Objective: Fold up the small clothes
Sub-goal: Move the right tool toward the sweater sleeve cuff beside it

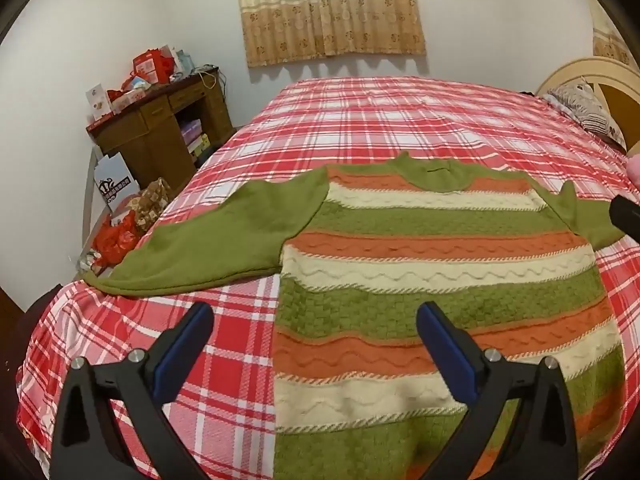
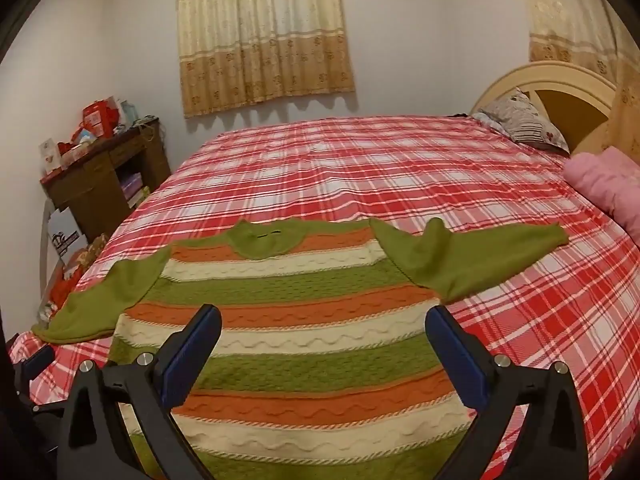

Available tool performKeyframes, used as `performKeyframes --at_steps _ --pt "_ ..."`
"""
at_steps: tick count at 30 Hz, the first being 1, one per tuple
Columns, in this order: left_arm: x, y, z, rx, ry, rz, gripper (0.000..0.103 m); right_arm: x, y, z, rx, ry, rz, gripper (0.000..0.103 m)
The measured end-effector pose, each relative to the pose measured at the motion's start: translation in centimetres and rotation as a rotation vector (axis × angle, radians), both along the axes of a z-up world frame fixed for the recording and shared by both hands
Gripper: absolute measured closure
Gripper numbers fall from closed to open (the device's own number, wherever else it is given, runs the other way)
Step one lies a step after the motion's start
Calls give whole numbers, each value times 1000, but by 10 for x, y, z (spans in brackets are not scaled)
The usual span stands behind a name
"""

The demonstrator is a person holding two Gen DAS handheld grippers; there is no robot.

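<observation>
A small knit sweater (image 1: 420, 264) with green, orange and cream stripes lies flat on the bed, collar away from me, both green sleeves spread out. Its left sleeve (image 1: 208, 240) reaches toward the bed's left edge. My left gripper (image 1: 316, 312) is open and empty, hovering over the sweater's lower left edge. In the right wrist view the sweater (image 2: 304, 312) fills the lower middle and its right sleeve (image 2: 472, 256) lies out to the right. My right gripper (image 2: 324, 316) is open and empty above the sweater's lower body. Its tip shows in the left wrist view (image 1: 624, 216).
The bed has a red and white plaid sheet (image 2: 400, 168). A pink garment (image 2: 608, 184) and a pillow (image 2: 520, 120) lie at the right by the headboard (image 2: 560, 88). A cluttered wooden desk (image 1: 160, 128) and red bags (image 1: 116, 236) stand left of the bed.
</observation>
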State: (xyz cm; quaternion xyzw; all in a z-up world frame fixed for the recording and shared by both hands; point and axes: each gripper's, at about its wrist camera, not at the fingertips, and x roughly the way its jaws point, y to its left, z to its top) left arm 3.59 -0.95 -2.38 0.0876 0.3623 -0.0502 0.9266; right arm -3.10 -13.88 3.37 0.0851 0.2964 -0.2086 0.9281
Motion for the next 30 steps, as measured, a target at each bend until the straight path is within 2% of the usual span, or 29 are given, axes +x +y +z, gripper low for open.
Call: performKeyframes --at_steps 7,18,30 --pt "3 -3 0 -9 7 1 0 -2 -10 -5 -11 24 -19 1" --pt "4 -5 -4 -2 17 4 0 0 -11 -19 25 44 -21 1" --pt "4 -8 -8 -5 26 5 0 -2 -15 -20 29 48 -36 1"
